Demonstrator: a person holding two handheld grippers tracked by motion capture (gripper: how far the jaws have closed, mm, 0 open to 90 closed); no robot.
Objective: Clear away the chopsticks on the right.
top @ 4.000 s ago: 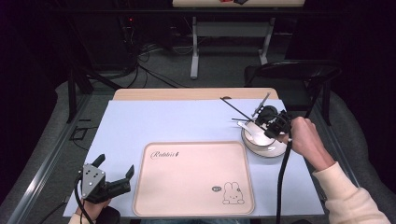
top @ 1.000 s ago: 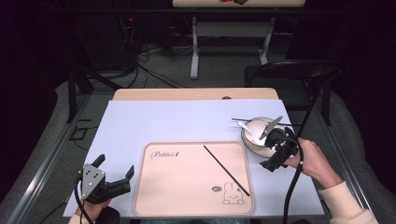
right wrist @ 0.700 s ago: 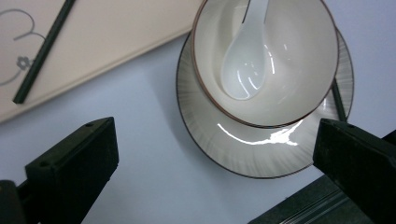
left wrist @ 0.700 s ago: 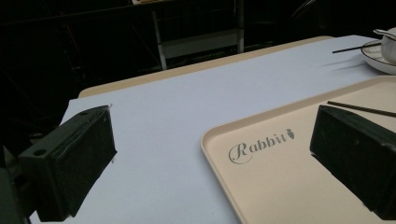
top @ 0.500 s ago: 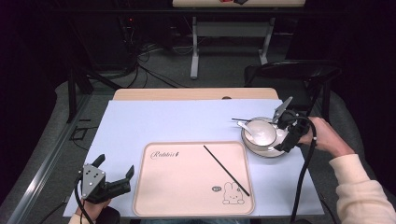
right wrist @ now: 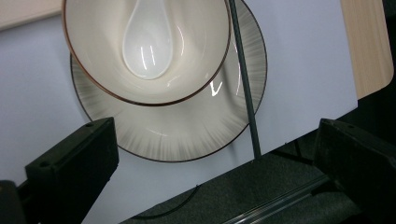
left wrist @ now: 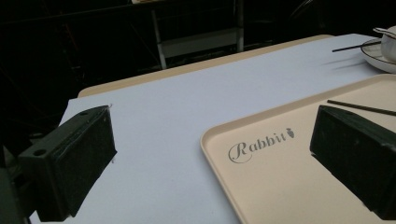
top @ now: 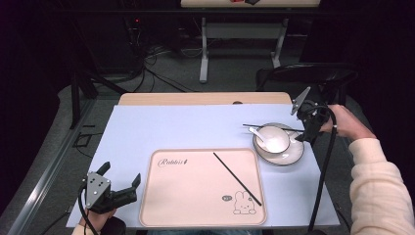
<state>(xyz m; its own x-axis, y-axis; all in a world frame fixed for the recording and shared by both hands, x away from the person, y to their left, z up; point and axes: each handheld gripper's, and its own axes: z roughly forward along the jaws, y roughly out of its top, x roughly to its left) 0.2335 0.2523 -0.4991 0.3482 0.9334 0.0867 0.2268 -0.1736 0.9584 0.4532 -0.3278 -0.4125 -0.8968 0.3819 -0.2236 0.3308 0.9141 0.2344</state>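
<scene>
Right gripper [top: 307,128] has withdrawn from bowl [top: 272,138], jaws apart.

A dim, dark room with a grey carpeted floor [top: 171,68]. In the foreground, a light wooden table [top: 195,98] is mostly covered by a pale blue sheet [top: 176,127]. Beyond it stands a second table on a white metal frame [top: 205,44], with black cables [top: 147,63] trailing across the floor nearby. A black chair [top: 313,73] sits at the table's far right corner.

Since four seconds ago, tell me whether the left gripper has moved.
No. The left gripper sits open at the same spot beside the near-left corner of the tray, as in every earlier high view.
</scene>
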